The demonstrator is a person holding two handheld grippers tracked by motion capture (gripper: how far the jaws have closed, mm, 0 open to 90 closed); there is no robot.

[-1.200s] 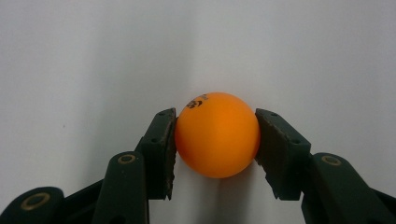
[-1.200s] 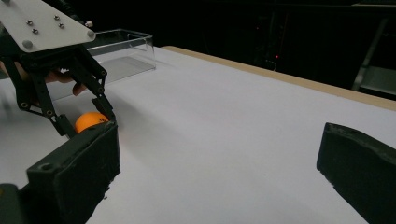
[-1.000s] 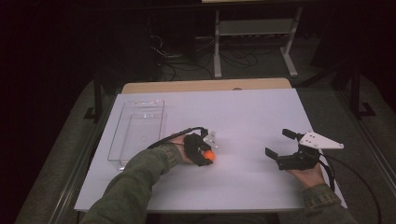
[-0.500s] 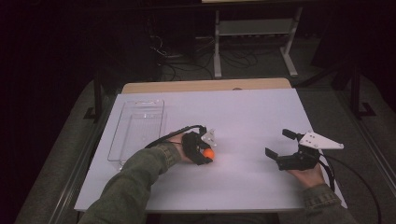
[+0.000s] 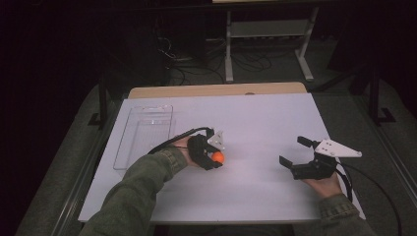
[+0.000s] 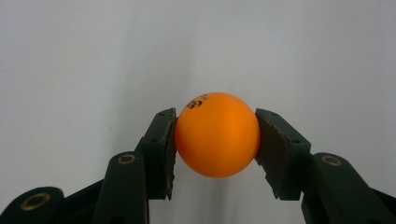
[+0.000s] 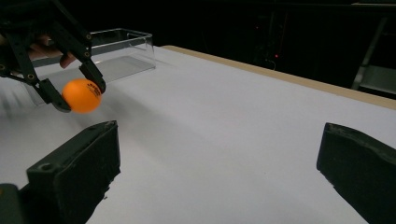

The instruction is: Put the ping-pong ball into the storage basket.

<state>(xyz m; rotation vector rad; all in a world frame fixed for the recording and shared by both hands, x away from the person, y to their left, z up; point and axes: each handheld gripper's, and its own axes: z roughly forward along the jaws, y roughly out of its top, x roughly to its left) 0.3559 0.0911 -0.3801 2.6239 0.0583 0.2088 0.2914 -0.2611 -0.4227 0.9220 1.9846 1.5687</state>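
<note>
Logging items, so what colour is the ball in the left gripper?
Orange, with a small dark print near the top; the ball shows best in the left gripper view.

Dark lab: white-topped table [image 5: 255,123], floor cables [image 5: 196,73], metal stand [image 5: 268,34]

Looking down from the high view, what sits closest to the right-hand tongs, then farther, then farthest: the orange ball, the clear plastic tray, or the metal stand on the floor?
From the right tongs:
1. Orange ball, to their left, held in the left tongs.
2. Clear plastic tray, at the table's left side.
3. Metal stand, on the floor beyond the table's far edge.

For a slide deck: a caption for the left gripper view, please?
Left gripper clamps an orange ball between its jaws above the white table.
</note>
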